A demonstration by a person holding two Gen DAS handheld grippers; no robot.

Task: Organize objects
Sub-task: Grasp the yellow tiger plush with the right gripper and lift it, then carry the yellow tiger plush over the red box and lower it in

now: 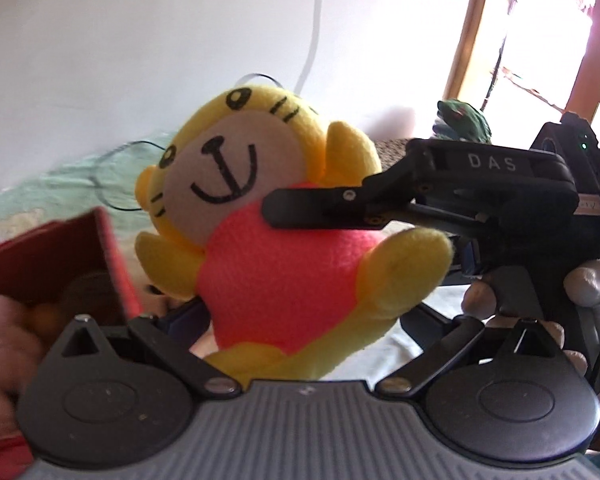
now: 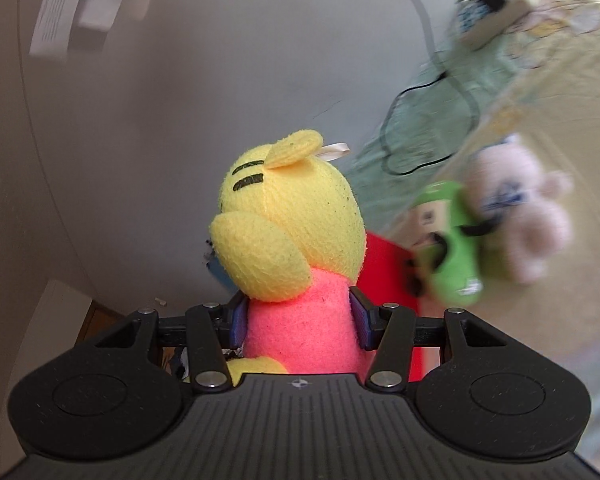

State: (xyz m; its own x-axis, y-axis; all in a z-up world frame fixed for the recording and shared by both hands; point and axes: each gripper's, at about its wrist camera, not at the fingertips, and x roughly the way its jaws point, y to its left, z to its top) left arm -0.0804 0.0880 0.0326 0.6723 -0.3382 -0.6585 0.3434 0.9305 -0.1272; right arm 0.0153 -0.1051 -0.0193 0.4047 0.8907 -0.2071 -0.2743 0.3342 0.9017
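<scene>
Now my right claw (image 2: 298, 326) pinches plush tiger (image 2: 288, 232) at pink belly; soft, light, squashy. Left claw (image 1: 300, 344): can't tell.

The fingertips of the left gripper (image 1: 284, 320) are hidden behind the plush tiger (image 1: 276, 232), so its state cannot be told. The lower body of the tiger is cut off by the gripper bodies in both views. The red box (image 1: 60, 256) is cut by the left edge, and its contents are blurred. A pink shape at the lower left is too blurred to identify. In the right wrist view, the green toy (image 2: 452, 248) and pale plush (image 2: 520, 216) are smeared.
</scene>
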